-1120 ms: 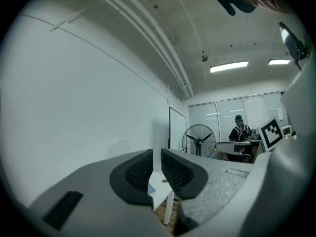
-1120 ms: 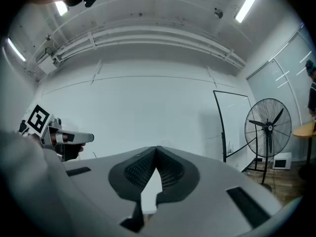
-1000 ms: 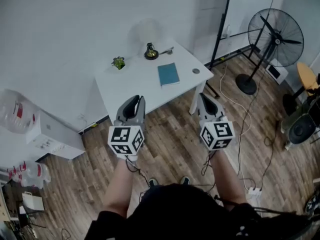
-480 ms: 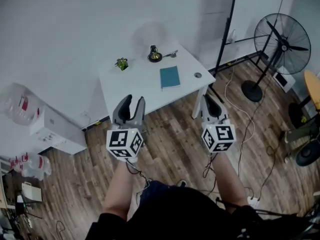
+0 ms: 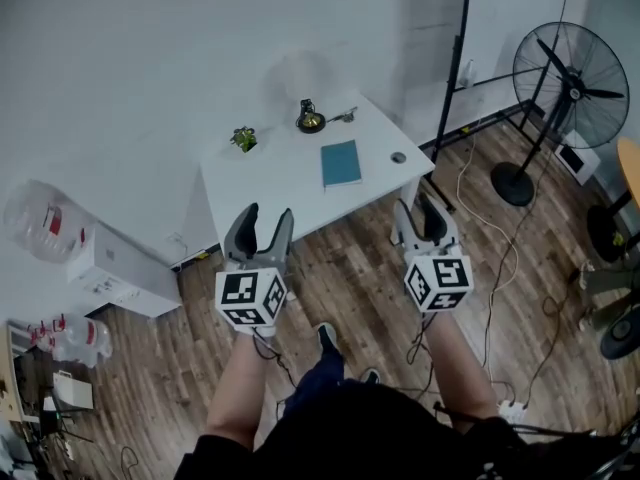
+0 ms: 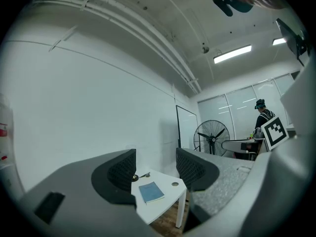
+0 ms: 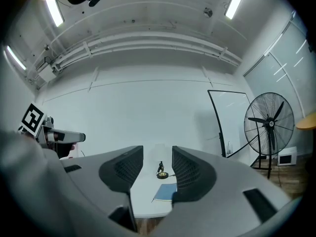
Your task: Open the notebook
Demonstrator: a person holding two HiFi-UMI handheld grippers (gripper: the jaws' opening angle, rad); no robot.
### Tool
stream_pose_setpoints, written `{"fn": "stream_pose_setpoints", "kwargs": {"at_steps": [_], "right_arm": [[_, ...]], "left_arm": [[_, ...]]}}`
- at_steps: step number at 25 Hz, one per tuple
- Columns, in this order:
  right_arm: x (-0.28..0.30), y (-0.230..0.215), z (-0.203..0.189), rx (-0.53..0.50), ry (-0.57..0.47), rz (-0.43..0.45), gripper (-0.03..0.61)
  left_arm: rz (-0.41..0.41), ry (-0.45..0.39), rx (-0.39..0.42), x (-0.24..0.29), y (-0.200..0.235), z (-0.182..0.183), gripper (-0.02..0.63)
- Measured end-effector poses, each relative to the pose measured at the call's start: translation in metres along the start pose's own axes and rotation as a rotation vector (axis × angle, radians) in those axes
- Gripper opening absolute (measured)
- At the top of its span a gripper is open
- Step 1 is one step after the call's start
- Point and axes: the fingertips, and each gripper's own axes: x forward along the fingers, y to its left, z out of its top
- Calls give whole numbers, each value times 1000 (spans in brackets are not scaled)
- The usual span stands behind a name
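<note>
Since a second ago both pairs of tongs have gone from pressed together to parted and come nearer the white counter; the left tongs are opening wide with nothing between the jaws. Further right, the closed teal notebook lies flat on the counter, well apart from both tongs, between a small brass ornament and a round dark disc. The right tongs are likewise opening and empty, near the counter's front corner.

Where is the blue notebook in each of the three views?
Head view: notebook upper centre, on the table.
Left gripper view: notebook low centre, seen between the jaws.
Right gripper view: notebook low centre, partly behind one jaw.
Shared landmark: standing fan, right of the table.
</note>
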Motion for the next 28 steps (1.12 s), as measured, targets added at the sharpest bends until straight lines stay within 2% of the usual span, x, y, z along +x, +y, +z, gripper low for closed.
{"fn": "stream_pose_setpoints", "kwargs": {"at_steps": [8,16,23,28], "right_arm": [[63,-12,-29,-25,61,-30,165],[160,-31,-46,-11,117,-103,170],[217,-49,-66,64,147,-156,166],[255,-66,-83,113,166,-143,166]], "left_arm": [[-43,7,-95,72,41,-38,267],[-59,21,-184,169,118,-69,267],[-98,46,-196,229,149,-81,267],[-82,47,-209,262,166,-86,267]]}}
